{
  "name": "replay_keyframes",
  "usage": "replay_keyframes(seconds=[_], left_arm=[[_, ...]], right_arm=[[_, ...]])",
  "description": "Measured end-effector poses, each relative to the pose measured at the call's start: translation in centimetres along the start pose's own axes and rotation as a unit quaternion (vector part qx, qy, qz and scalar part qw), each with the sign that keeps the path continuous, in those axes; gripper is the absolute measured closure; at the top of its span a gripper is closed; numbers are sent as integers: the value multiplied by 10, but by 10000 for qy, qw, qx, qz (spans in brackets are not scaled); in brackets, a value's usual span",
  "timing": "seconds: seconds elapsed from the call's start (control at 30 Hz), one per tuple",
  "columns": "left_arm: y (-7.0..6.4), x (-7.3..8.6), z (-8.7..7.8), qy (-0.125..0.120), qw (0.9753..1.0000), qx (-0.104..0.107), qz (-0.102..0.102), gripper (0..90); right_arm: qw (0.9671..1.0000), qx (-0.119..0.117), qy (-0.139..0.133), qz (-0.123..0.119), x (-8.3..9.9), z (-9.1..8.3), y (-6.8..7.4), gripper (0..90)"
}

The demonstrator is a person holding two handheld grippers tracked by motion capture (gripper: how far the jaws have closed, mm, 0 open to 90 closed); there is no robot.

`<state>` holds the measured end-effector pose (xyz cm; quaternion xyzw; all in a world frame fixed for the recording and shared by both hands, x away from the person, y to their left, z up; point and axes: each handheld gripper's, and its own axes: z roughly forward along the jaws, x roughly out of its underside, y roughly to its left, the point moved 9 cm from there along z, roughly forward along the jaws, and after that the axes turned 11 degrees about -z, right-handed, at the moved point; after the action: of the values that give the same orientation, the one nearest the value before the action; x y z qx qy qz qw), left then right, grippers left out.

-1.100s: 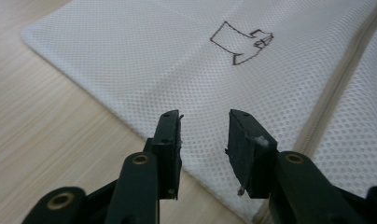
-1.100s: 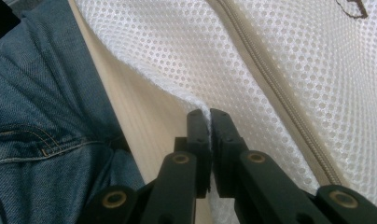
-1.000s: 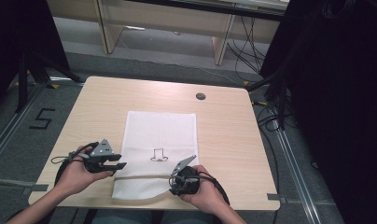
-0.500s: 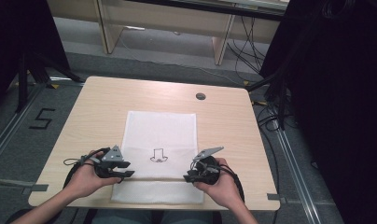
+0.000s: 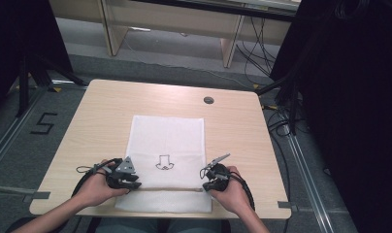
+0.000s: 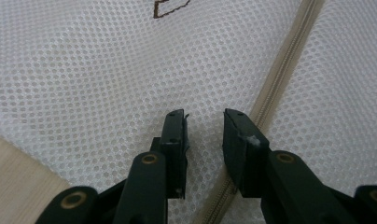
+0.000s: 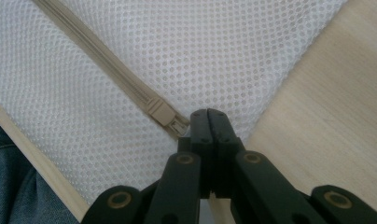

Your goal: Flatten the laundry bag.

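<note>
I'm seeing black grippers: the left gripper (image 5: 131,183) is wearing a grey three-cornered plate, brass-coloured screws are dotting the right gripper (image 7: 209,122), black cables are trailing behind, forearms bare

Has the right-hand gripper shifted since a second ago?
Yes. In the high view the right gripper has moved rightward, from beside the small drawing on the mesh bag to the bag's right edge, at the zipper end.

left tongs (image 5: 128,180) shifted right onto the mesh bag (image 5: 167,136), right tongs (image 5: 207,183) moved right to the zipper's (image 5: 167,189) end
</note>
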<state>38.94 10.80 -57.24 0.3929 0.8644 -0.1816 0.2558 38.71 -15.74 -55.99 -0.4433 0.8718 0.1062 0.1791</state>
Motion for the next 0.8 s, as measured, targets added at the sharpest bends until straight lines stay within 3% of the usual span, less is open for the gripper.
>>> replay_keyframes(seconds=[0.03,0.07,0.1,0.13,0.17,0.2,0.23,0.33,0.37,0.6,0.67,0.73,0.77,0.8], left_arm=[[-2,-1,1,-116,9998,-13,-174,699],[1,0,0,-54,10000,-47,-44,710],[0,1,-1,-51,9999,-47,-136,711],[0,1,-1,-72,9998,-44,-204,711],[1,2,-2,-24,9999,-56,-101,711],[0,3,-2,-55,9998,-60,-204,711],[2,4,-3,5,9999,-101,-104,712],[2,5,-4,5,9998,-131,-145,712],[3,7,-6,90,9999,-100,-50,712],[4,10,-9,189,9998,-86,-53,711],[3,8,-7,37,9995,-115,-297,700],[4,7,-8,6,9994,-155,-294,687],[7,6,-9,2,9993,-201,-313,682],[10,4,-11,-110,9989,-239,-376,676]], right_arm=[[10000,-23,15,-10,0,1,1,900],[9999,-25,98,86,2,1,4,900],[10000,-38,53,-8,1,2,4,900],[9999,-58,113,53,2,2,6,900],[9999,-63,55,-104,1,3,6,900],[9999,-84,142,31,2,2,9,900],[9999,-111,100,-57,1,2,10,900],[9998,-156,103,-67,1,4,13,900],[9998,-187,77,-56,1,4,15,900],[9996,-263,27,-24,-1,3,17,884],[9996,-253,-100,25,-2,2,17,861],[9996,-230,-114,75,-2,0,17,854],[9994,-113,-159,276,-3,-6,16,834],[9992,-82,-348,179,-5,-7,13,830]])
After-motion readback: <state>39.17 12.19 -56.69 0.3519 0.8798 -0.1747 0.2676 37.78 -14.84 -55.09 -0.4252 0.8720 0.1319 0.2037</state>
